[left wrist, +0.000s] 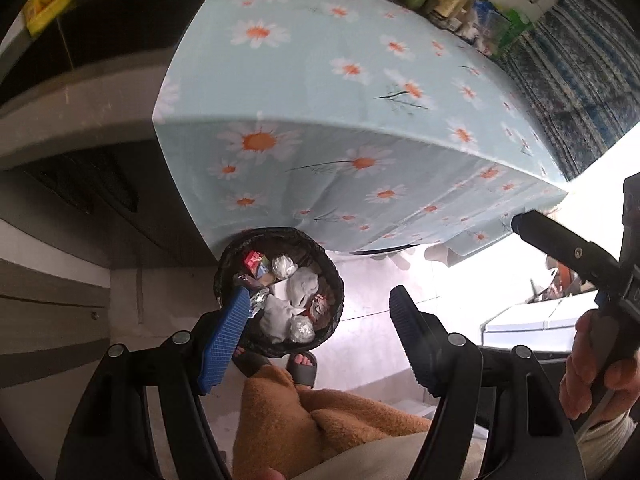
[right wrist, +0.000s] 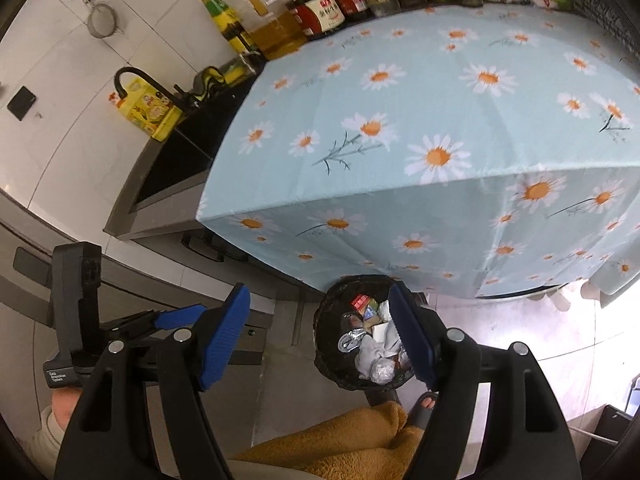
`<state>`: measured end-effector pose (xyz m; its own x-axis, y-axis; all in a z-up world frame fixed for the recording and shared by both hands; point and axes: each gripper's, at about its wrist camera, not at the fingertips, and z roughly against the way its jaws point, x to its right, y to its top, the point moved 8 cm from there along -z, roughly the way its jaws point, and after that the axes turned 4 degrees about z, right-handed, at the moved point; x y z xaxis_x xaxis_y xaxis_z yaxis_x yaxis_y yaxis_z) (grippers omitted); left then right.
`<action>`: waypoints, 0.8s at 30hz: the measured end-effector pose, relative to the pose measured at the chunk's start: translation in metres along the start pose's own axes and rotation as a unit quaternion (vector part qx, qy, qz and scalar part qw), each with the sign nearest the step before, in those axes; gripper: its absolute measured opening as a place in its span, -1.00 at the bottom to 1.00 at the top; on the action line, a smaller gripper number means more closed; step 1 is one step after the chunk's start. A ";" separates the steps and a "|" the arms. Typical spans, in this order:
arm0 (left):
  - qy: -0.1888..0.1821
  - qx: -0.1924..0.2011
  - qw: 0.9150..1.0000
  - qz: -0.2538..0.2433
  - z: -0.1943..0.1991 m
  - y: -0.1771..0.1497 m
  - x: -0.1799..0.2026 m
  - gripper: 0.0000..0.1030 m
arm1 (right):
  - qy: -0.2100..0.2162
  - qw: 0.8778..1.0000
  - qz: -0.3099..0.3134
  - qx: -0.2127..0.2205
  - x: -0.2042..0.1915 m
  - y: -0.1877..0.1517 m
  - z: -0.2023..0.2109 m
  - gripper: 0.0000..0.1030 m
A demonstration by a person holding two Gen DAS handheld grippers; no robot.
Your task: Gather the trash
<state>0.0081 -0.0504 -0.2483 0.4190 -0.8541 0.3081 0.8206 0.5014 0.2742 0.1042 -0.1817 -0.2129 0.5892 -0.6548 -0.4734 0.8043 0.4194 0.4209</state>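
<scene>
Both the left gripper (left wrist: 320, 320) and right gripper (right wrist: 320, 332) hang open, empty, above the bin (left wrist: 334, 276); its crumpled trash (left wrist: 280, 312) looks light and soft, best pinched mid-wad.

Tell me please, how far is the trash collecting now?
Mostly done, it seems. The trash bin on the floor holds crumpled paper, foil and small cartons. The tablecloth top shows no loose trash; only bottles stand along its far edge. In hand: nothing, as the left gripper and right gripper are both open and empty. Nothing left to collect is visible.
</scene>
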 end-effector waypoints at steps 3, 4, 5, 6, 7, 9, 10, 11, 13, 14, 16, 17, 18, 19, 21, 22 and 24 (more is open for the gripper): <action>0.008 0.022 1.000 0.005 0.021 0.000 0.007 0.54 | 0.003 1.000 0.010 0.019 -0.003 0.001 0.019 0.75; 0.007 0.028 1.000 0.005 0.027 0.000 0.010 0.54 | 0.000 0.999 0.018 0.032 -0.005 0.002 0.027 0.77; 0.007 0.035 0.999 0.005 0.033 -0.001 0.014 0.54 | 0.001 0.999 0.024 0.037 -0.007 0.003 0.033 0.77; 0.010 0.044 0.999 0.002 0.041 -0.001 0.018 0.54 | 0.004 0.999 0.028 0.041 -0.009 0.004 0.039 0.77; 0.015 0.055 0.998 -0.001 0.049 0.000 0.022 0.56 | 0.006 0.998 0.031 0.045 -0.010 0.004 0.043 0.78; 0.030 0.072 0.997 -0.009 0.062 -0.001 0.029 0.69 | 0.007 0.997 0.041 0.057 -0.013 0.004 0.056 0.91; 0.033 0.076 0.996 -0.011 0.067 -0.001 0.032 0.73 | 0.008 0.997 0.049 0.066 -0.015 0.005 0.064 0.90; 0.036 0.082 0.996 -0.010 0.073 -0.001 0.036 0.74 | 0.006 0.996 0.055 0.071 -0.016 0.005 0.069 0.90; 0.036 0.094 0.995 -0.007 0.086 -0.002 0.044 0.77 | 0.000 0.995 0.061 0.075 -0.016 0.005 0.078 0.90; 0.036 0.099 0.994 -0.007 0.091 -0.003 0.048 0.80 | 0.000 0.995 0.062 0.078 -0.015 0.005 0.085 0.90; 0.033 0.112 0.993 -0.008 0.100 -0.004 0.054 0.87 | -0.009 0.994 0.068 0.091 -0.014 0.005 0.100 0.90; 0.037 0.116 0.993 -0.010 0.102 -0.004 0.056 0.87 | -0.017 0.992 0.075 0.099 -0.014 0.005 0.107 0.90; 0.047 0.114 0.992 -0.009 0.103 -0.004 0.057 0.87 | -0.029 0.990 0.082 0.112 -0.014 0.006 0.116 0.90; 0.049 0.113 0.992 -0.007 0.103 -0.005 0.057 0.87 | -0.035 0.988 0.088 0.120 -0.014 0.007 0.122 0.90; 0.044 0.117 0.992 -0.006 0.108 -0.007 0.061 0.87 | -0.034 0.987 0.084 0.129 -0.014 0.007 0.133 0.90; 0.044 0.118 0.992 -0.008 0.109 -0.007 0.062 0.87 | -0.034 0.987 0.080 0.132 -0.014 0.008 0.138 0.90; 0.044 0.126 0.991 -0.015 0.115 -0.007 0.066 0.87 | -0.034 0.986 0.081 0.139 -0.014 0.009 0.144 0.90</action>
<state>-0.0144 -0.0942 -0.1246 0.4362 -0.8727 0.2193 0.7149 0.4841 0.5045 0.0923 -0.2598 -0.0909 0.6940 -0.6382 -0.3333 0.6426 0.3402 0.6865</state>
